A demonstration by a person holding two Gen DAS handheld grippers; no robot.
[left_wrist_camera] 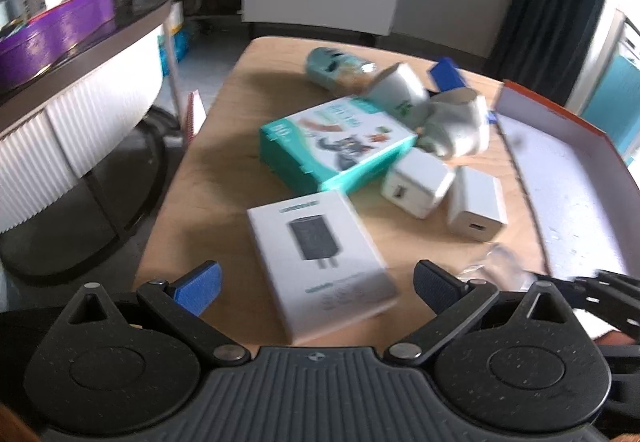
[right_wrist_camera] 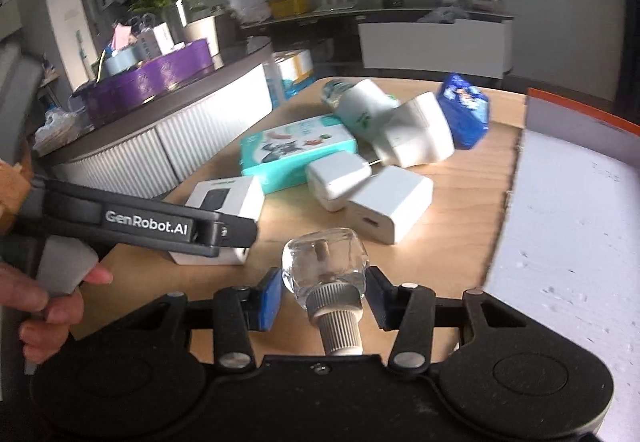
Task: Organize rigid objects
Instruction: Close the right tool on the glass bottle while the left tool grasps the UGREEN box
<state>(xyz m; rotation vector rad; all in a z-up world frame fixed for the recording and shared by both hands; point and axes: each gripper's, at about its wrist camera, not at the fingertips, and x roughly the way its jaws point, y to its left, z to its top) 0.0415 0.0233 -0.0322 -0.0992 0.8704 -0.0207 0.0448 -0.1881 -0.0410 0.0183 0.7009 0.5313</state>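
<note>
Your right hand-held gripper (right_wrist_camera: pixel 324 292): clenched on clear bottle (right_wrist_camera: pixel 325 266). Your left hand-held gripper (left_wrist_camera: pixel 316 286): released above white charger box (left_wrist_camera: pixel 320 262).

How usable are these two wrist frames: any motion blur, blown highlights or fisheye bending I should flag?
Left wrist view: motion blur smears the white charger box and teal box; the window at the right edge is blown out; the table edge bows. Right wrist view: sharper, the clear bottle in the right tool is crisp; the orange-rimmed tray floor is nearly overexposed; corners vignette dark.
</note>
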